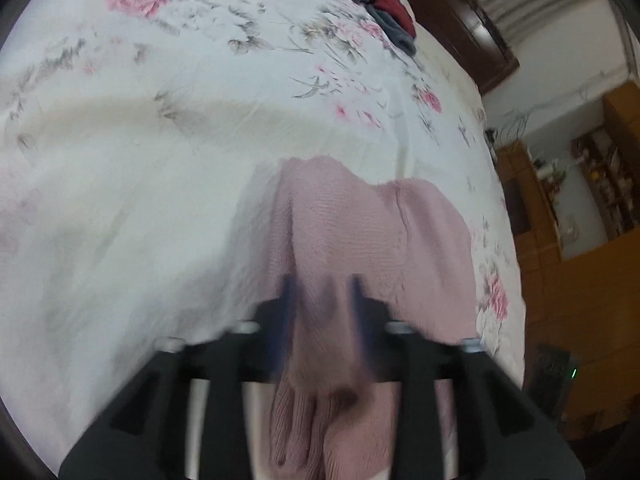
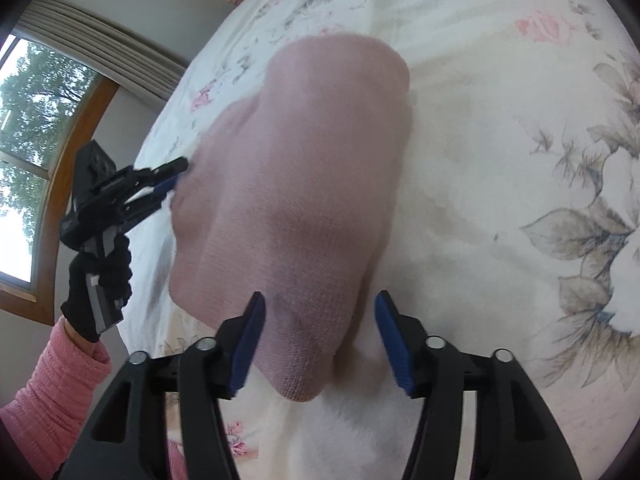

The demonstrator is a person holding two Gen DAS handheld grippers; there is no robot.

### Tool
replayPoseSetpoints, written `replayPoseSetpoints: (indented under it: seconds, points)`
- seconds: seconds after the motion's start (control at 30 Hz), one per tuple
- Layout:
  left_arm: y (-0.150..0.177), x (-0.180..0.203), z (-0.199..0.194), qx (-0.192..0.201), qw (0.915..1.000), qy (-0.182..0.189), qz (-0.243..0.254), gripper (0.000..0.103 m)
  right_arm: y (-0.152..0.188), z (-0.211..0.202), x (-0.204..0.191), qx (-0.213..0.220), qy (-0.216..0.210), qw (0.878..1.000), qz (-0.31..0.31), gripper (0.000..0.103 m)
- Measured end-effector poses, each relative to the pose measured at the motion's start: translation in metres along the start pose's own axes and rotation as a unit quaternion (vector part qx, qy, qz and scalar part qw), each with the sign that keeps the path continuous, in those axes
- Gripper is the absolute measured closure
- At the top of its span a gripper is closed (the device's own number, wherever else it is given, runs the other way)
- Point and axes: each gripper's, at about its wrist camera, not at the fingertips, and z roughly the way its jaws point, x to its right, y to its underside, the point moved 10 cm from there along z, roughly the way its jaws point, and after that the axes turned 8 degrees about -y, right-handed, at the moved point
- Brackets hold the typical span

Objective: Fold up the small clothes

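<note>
Right wrist view | pink knit garment (image 2: 304, 184) lies on floral bedsheet (image 2: 500, 160) | right gripper (image 2: 320, 340) spread, holding nothing | left gripper (image 2: 172, 178) pinches garment edge | risk: one-sided pull bunches fold

Rumpled pink knit garment (image 2: 304, 184) on floral bedspread (image 2: 500, 128)

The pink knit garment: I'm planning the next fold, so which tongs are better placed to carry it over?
Probably left. The left tongs appear shut on the pink knit garment's edge, though blurred; the right tongs are open, gripping nothing.
</note>
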Motion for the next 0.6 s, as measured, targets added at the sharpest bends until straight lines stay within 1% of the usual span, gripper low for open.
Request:
replayPoseSetpoints:
  seconds: [0.03, 0.07, 0.13, 0.2, 0.27, 0.33, 0.4, 0.43, 0.5, 0.6]
  points:
    - [0.004, 0.001, -0.004, -0.001, 1.0, 0.003, 0.007, 0.028, -0.002, -0.003, -0.001, 0.004, -0.002, 1.0, -0.002, 0.038]
    - [0.01, 0.002, -0.007, -0.008, 0.9997, 0.011, 0.019, 0.027, -0.004, -0.005, -0.001, 0.007, -0.003, 1.0, -0.004, 0.038]
    - [0.022, -0.002, -0.005, -0.027, 0.999, 0.007, 0.034, 0.026, -0.006, -0.007, -0.001, 0.012, -0.011, 1.0, -0.003, 0.035]
    - [0.028, -0.004, 0.001, -0.038, 0.9986, 0.006, 0.037, 0.026, -0.01, -0.007, -0.001, 0.016, -0.02, 1.0, 0.002, 0.033]
    - [0.03, -0.006, 0.012, -0.053, 0.9981, 0.014, 0.027, 0.026, -0.015, -0.007, 0.0, 0.022, -0.036, 0.999, 0.012, 0.032]
    - [0.03, -0.005, 0.023, -0.063, 0.9975, 0.03, 0.016, 0.026, -0.02, -0.004, 0.004, 0.024, -0.057, 0.998, 0.03, 0.03]
    - [0.029, 0.0, 0.036, -0.074, 0.9961, 0.046, 0.008, 0.026, -0.024, -0.002, 0.01, 0.024, -0.069, 0.996, 0.042, 0.03]
    - [0.028, 0.001, 0.042, -0.078, 0.9957, 0.05, 0.004, 0.026, -0.026, 0.0, 0.012, 0.024, -0.075, 0.996, 0.045, 0.029]
    - [0.025, 0.002, 0.057, -0.082, 0.9954, 0.049, -0.001, 0.022, -0.03, 0.005, 0.016, 0.023, -0.086, 0.995, 0.05, 0.028]
    - [0.025, 0.007, 0.067, -0.082, 0.9949, 0.059, 0.003, 0.022, -0.038, 0.012, 0.019, 0.022, -0.099, 0.994, 0.05, 0.025]
